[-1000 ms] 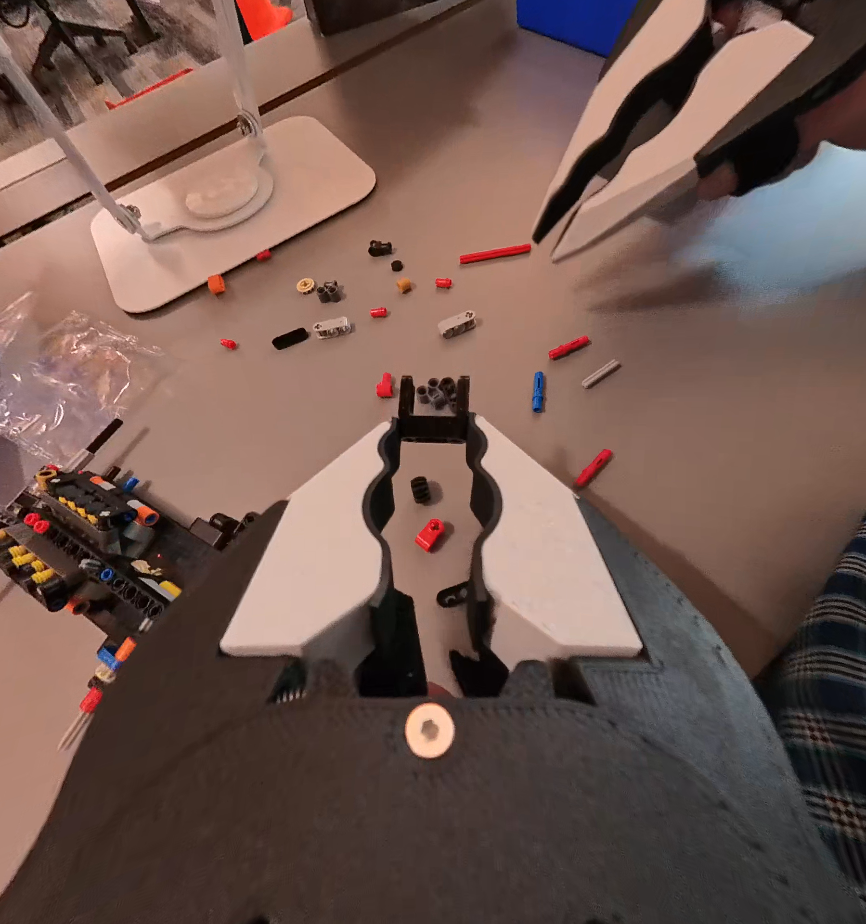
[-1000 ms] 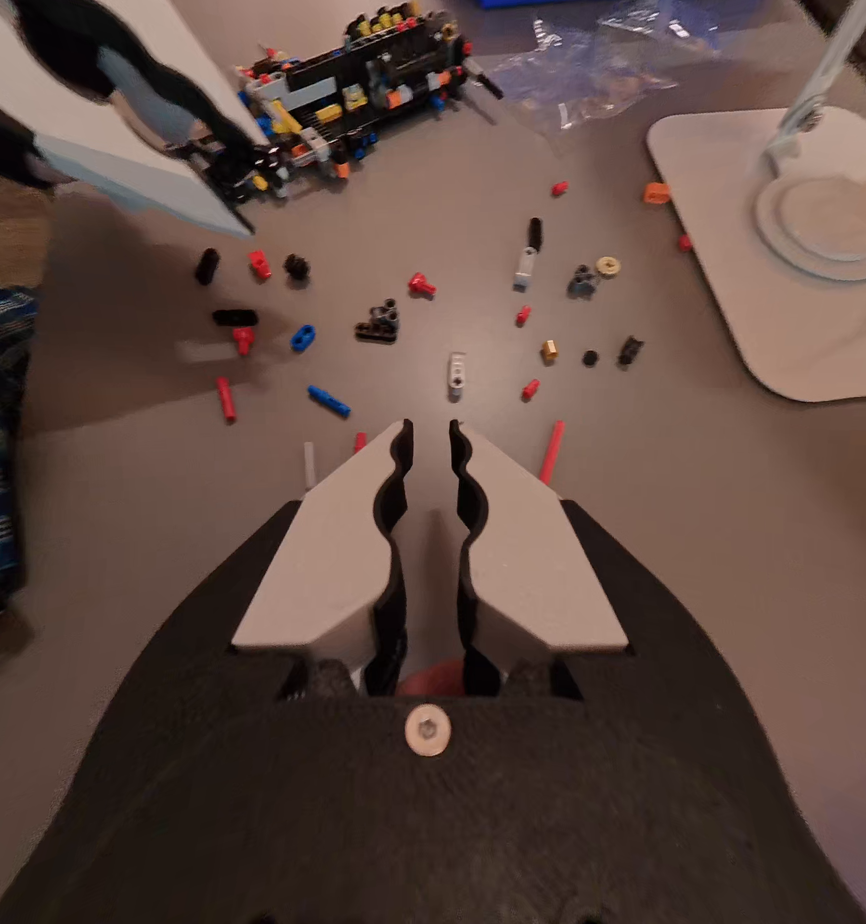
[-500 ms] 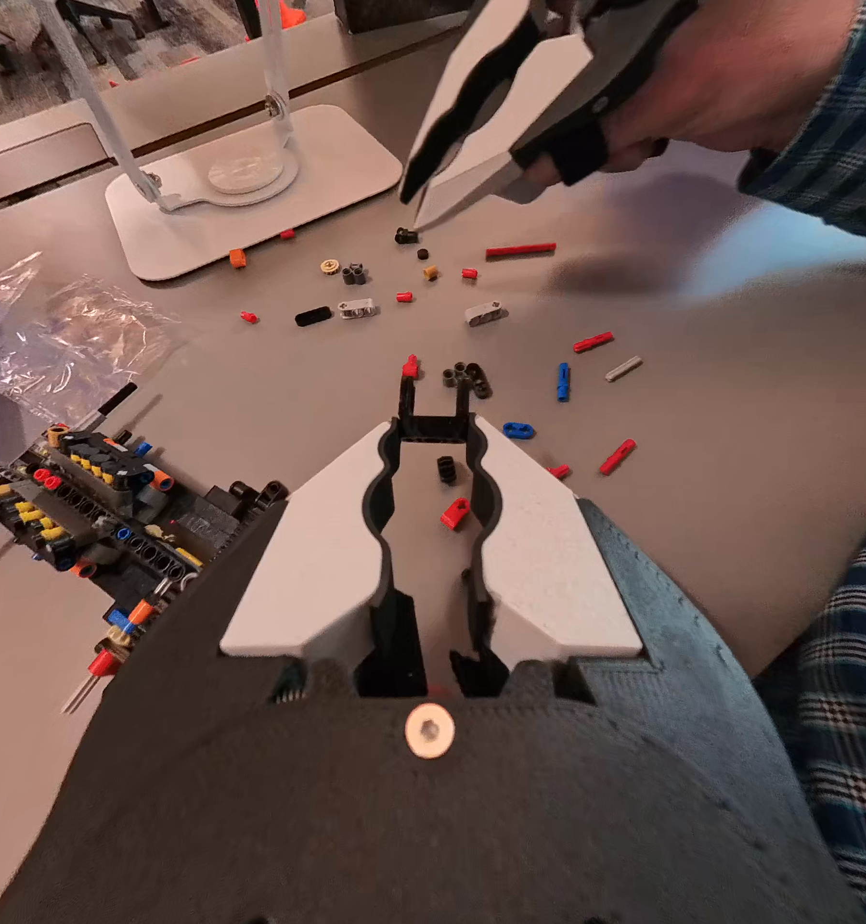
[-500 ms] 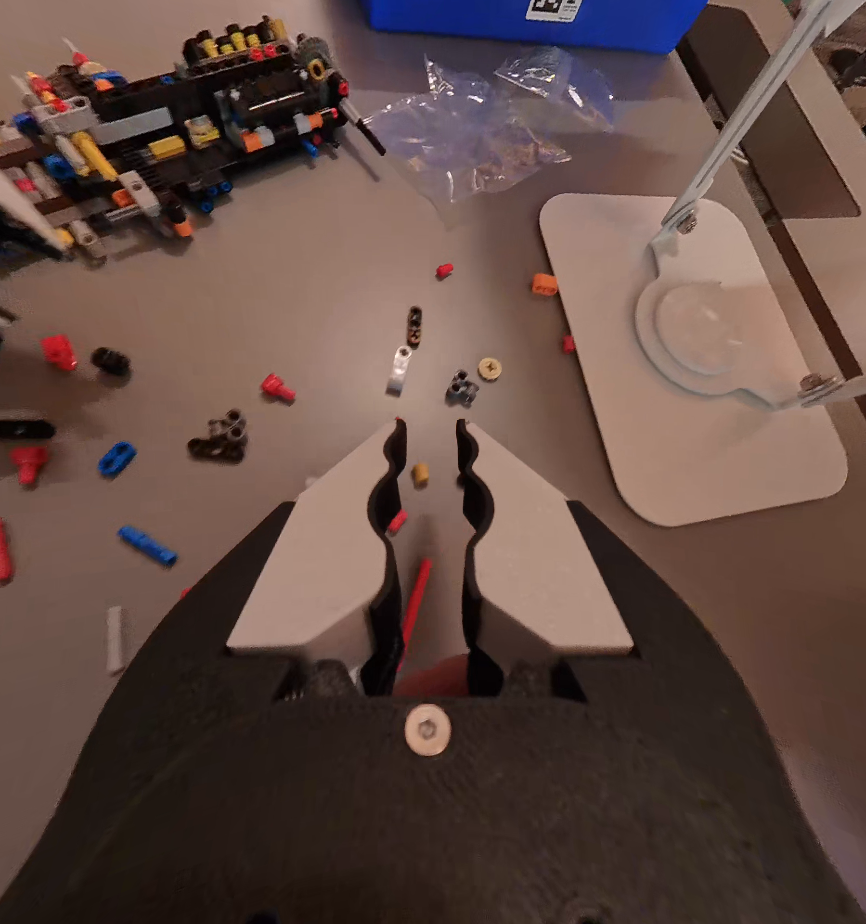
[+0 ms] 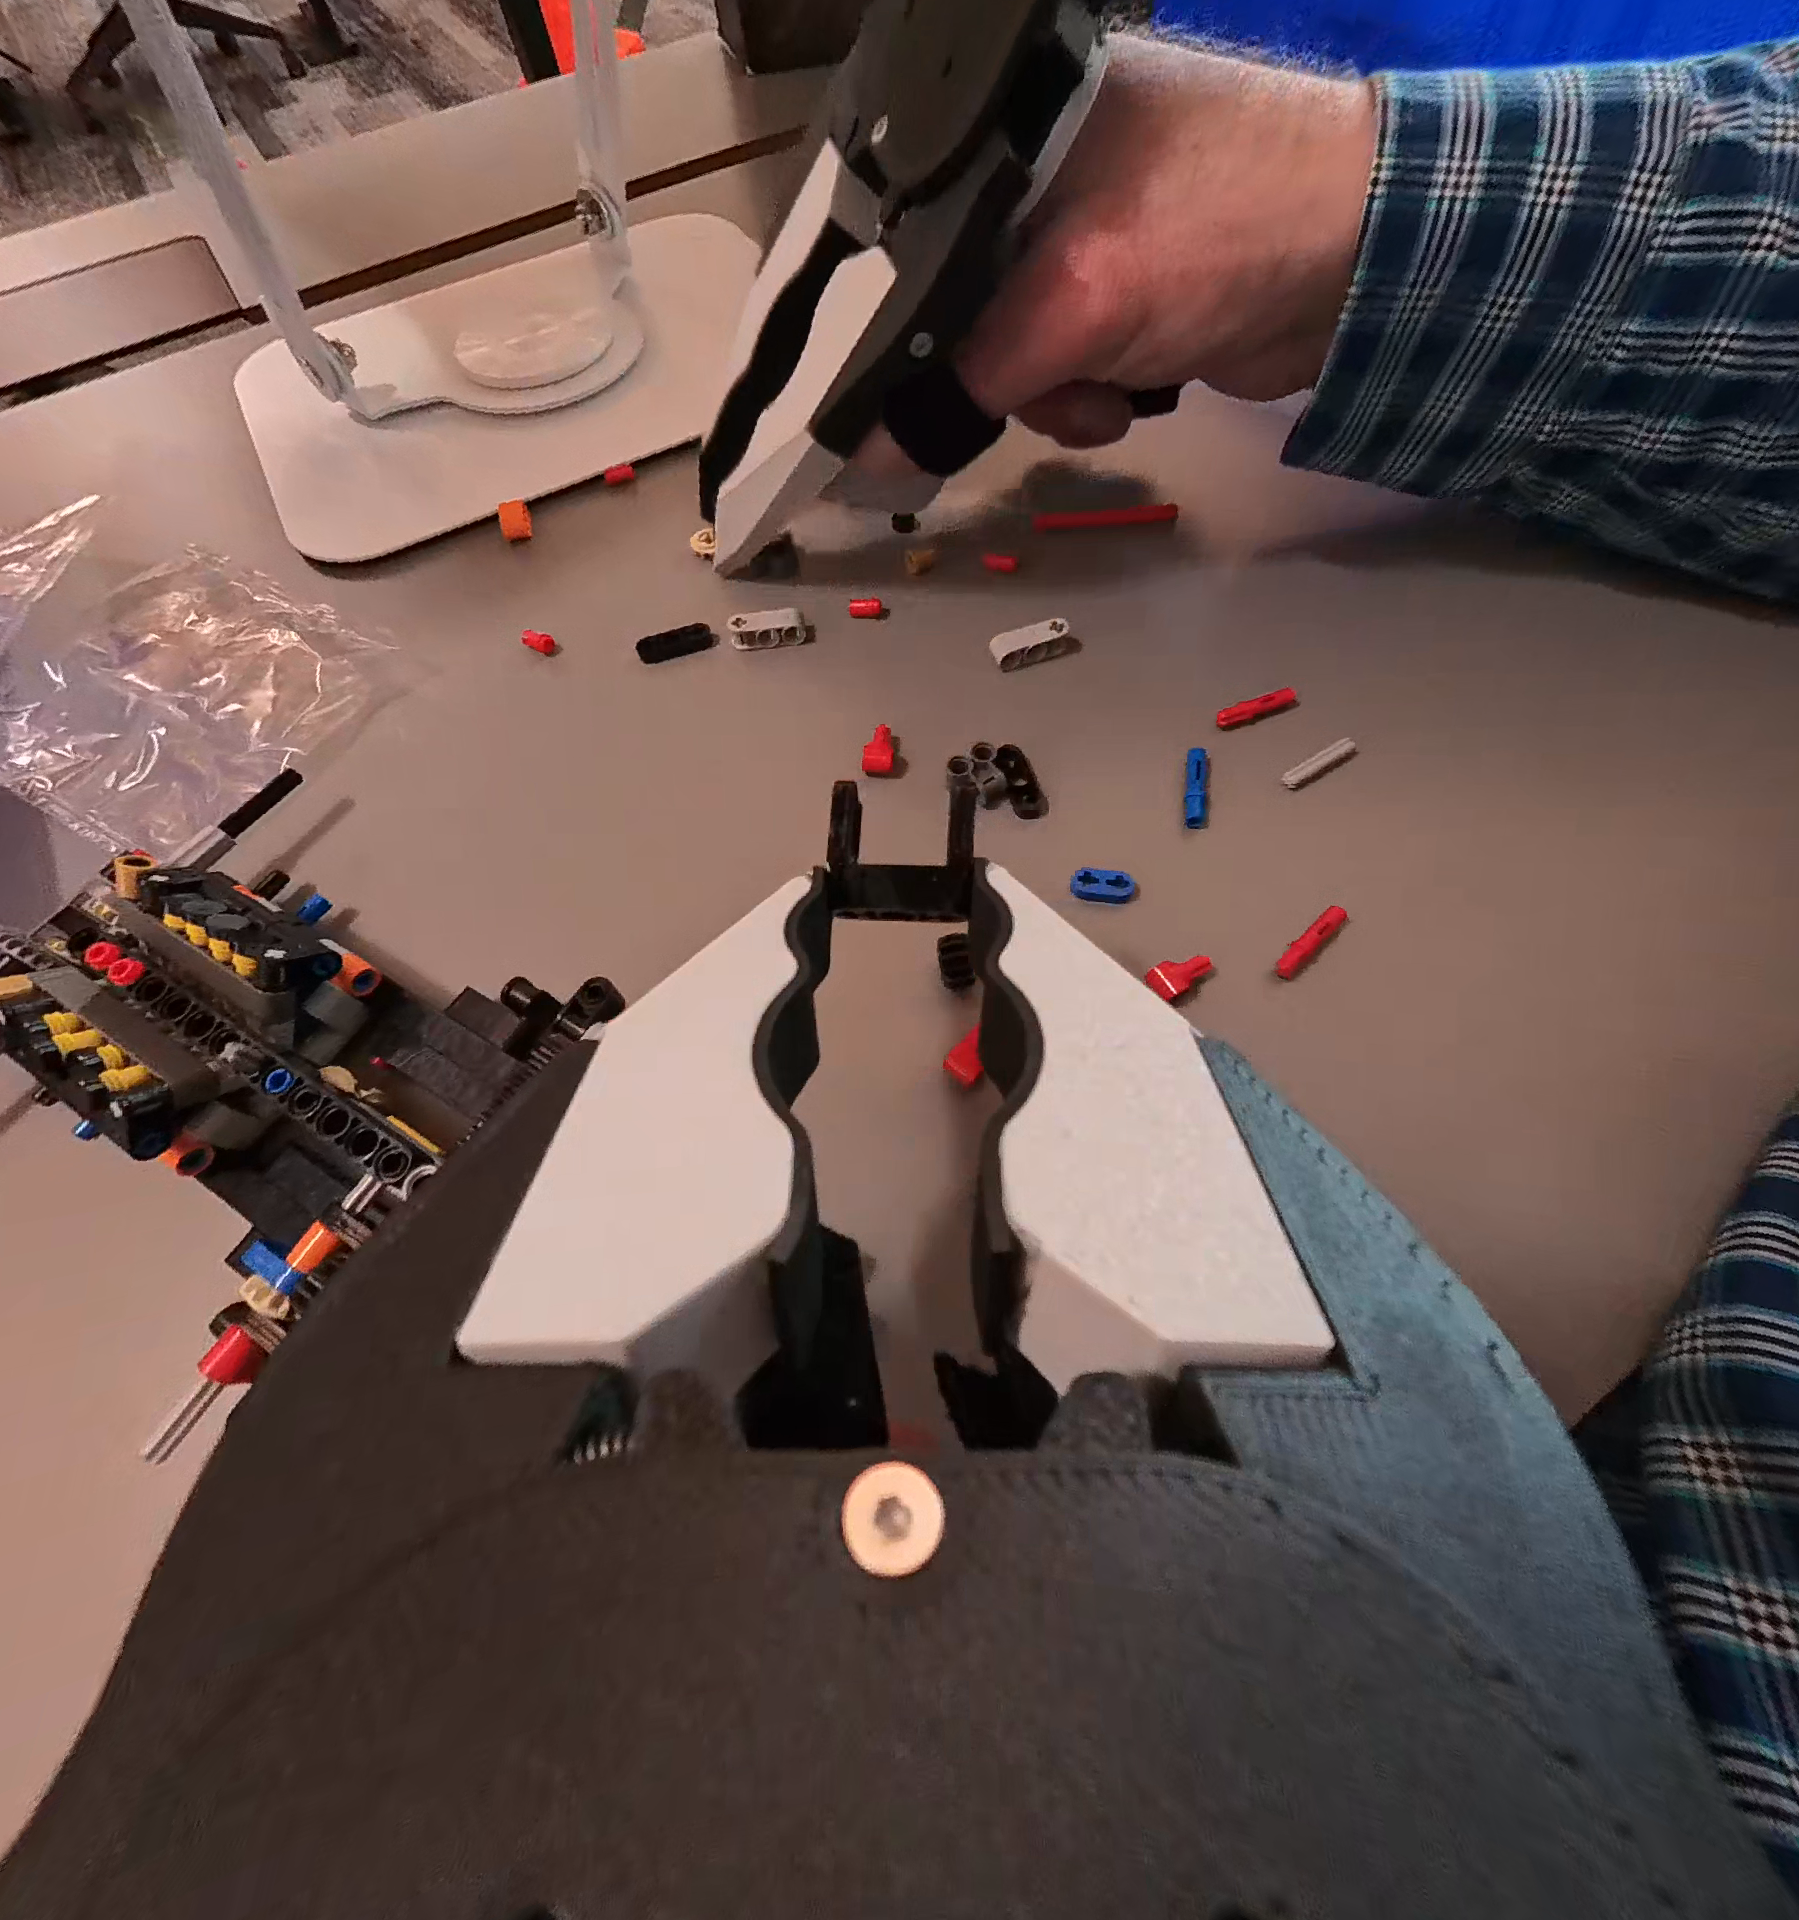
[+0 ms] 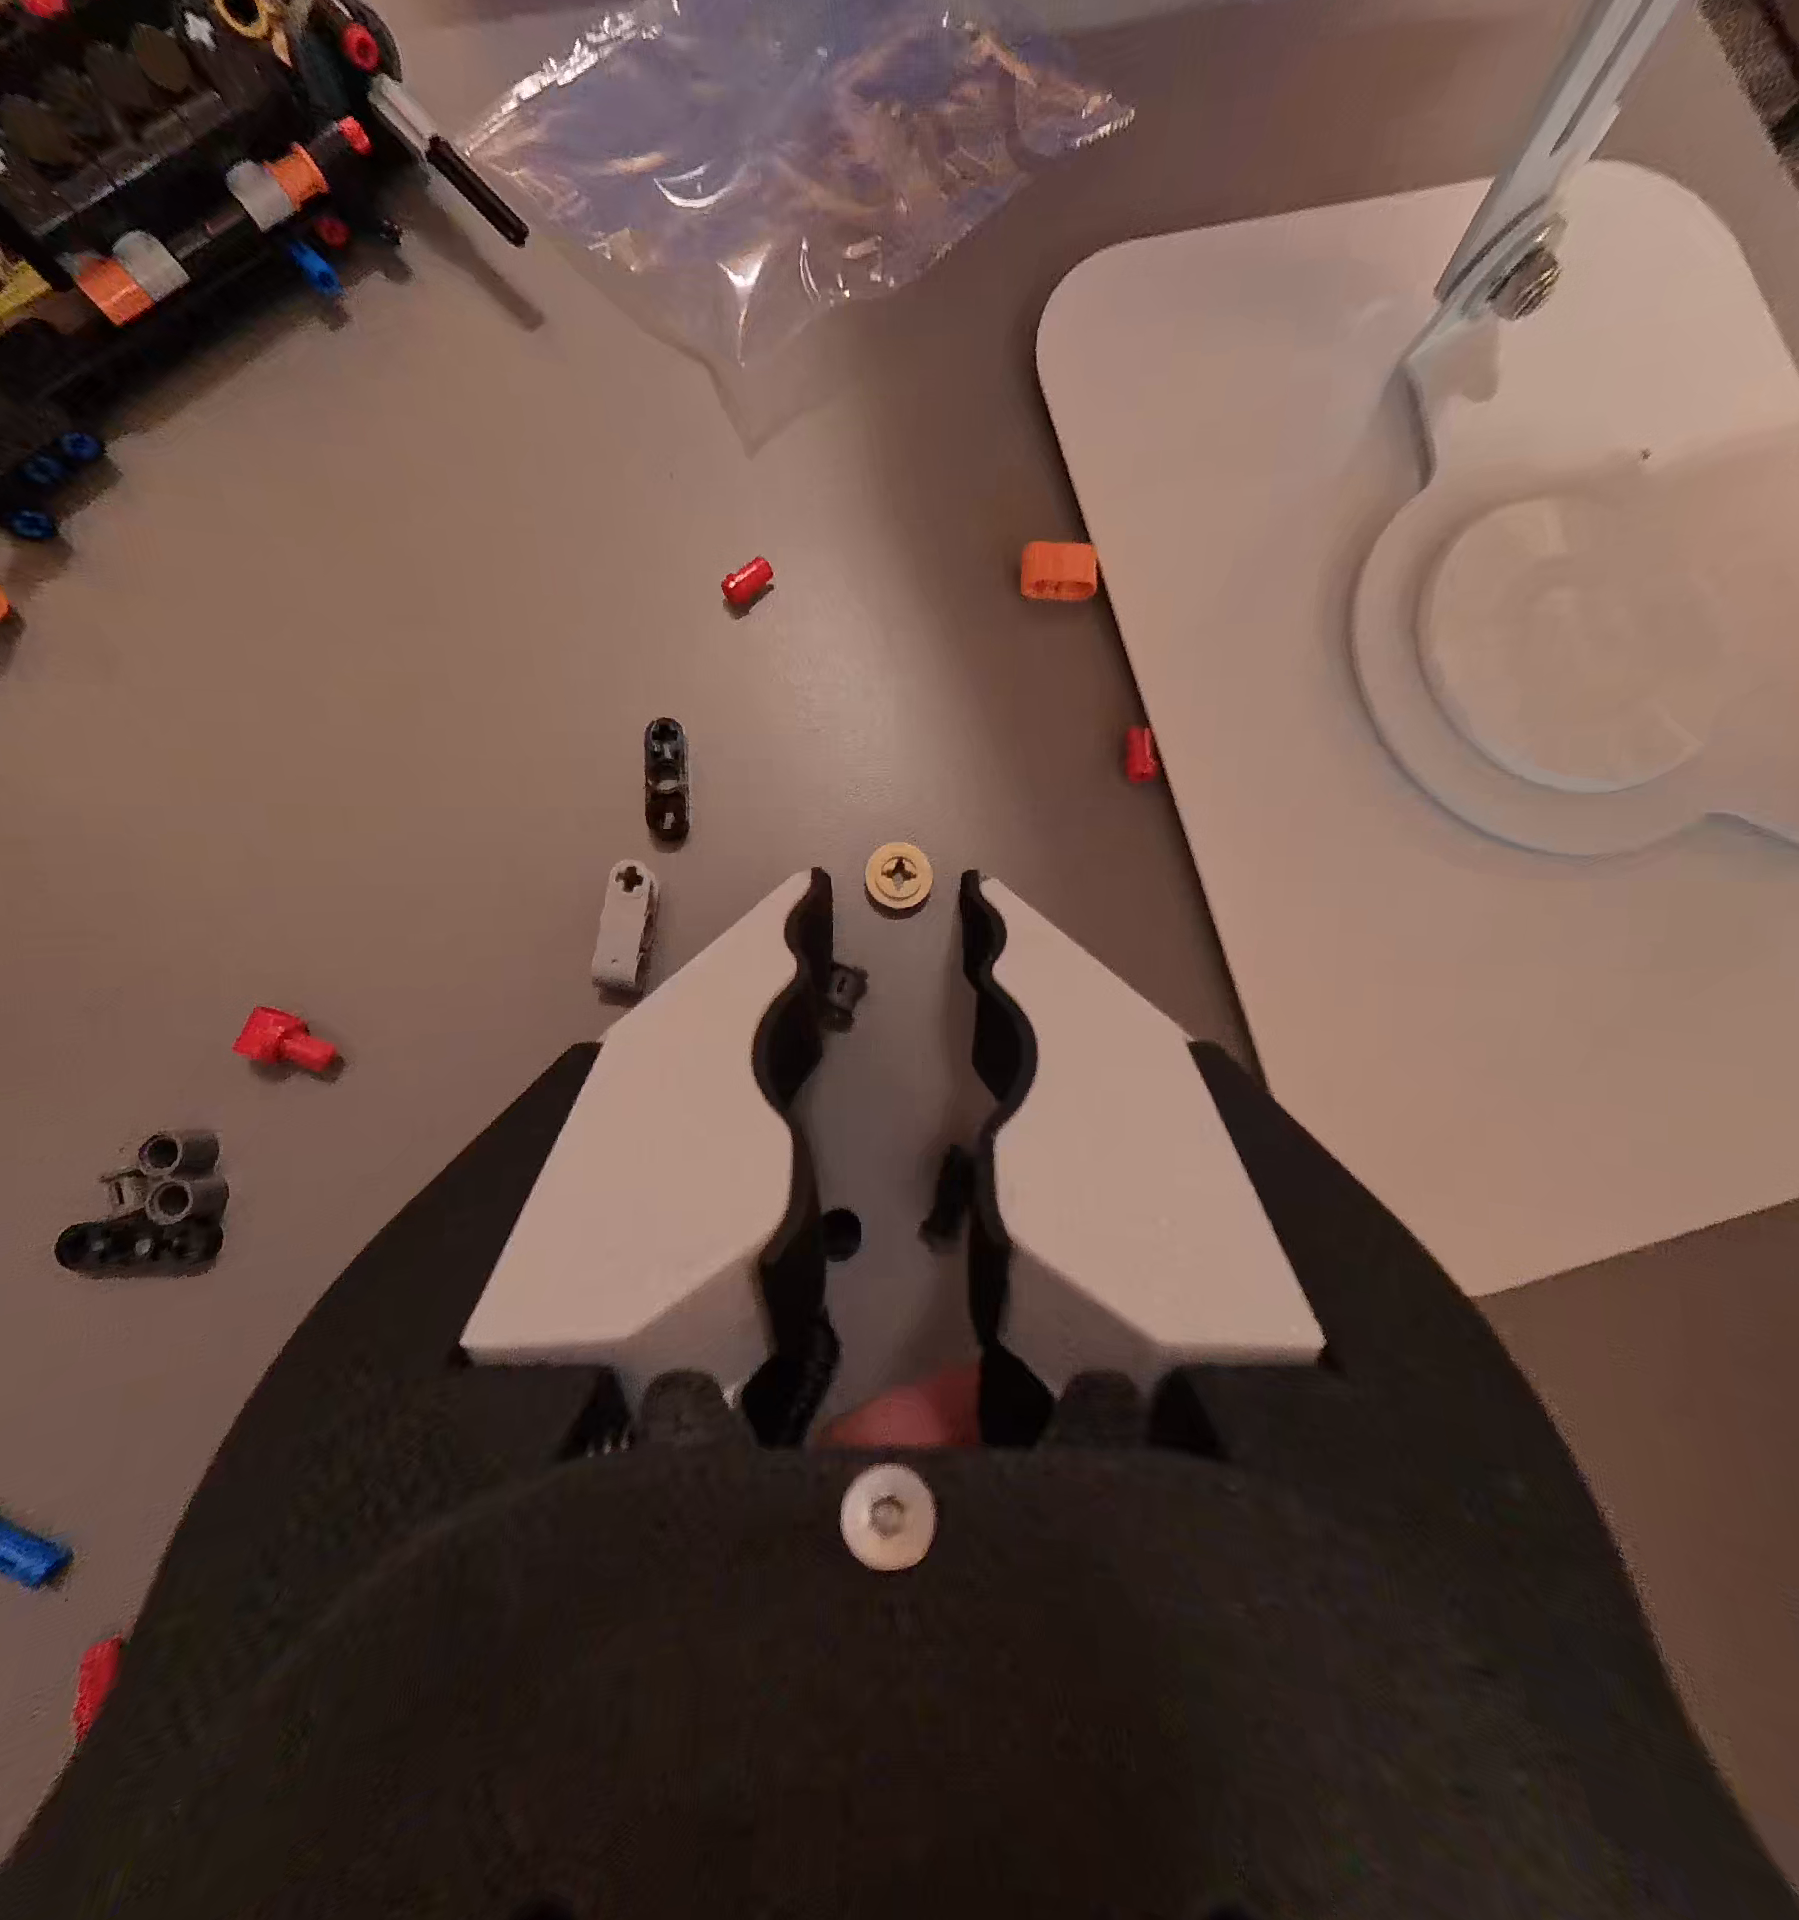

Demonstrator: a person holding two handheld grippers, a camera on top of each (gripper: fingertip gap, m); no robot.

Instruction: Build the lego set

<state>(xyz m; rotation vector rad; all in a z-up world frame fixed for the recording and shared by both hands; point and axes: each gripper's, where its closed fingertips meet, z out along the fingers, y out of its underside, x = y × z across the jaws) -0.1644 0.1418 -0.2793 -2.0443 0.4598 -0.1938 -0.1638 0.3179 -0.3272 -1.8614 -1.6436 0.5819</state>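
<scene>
My left gripper (image 5: 900, 883) is shut on a black U-shaped lego frame (image 5: 845, 821), held at its tips just above the table, prongs pointing away. My right gripper (image 6: 890, 883) is open, tips down at the table on either side of a tan round piece (image 6: 898, 878) without touching it. A dark grey connector (image 6: 843, 987) lies against its left finger. In the left wrist view the right gripper (image 5: 734, 535) stands steeply by the stand base. The partly built black model (image 5: 178, 1029) lies at the left; it also shows in the right wrist view (image 6: 95, 156).
Several small loose red, blue, grey and black pieces are scattered over the grey table (image 5: 1497, 935). A white stand base (image 6: 1446, 675) lies right of the right gripper. A crumpled clear plastic bag (image 6: 770, 177) lies beyond it. A plaid sleeve (image 5: 1601, 312) reaches in from the right.
My right gripper has swung across from the right, come down to the table by the stand base and opened a little around the tan round piece. My left gripper still holds the black frame.
</scene>
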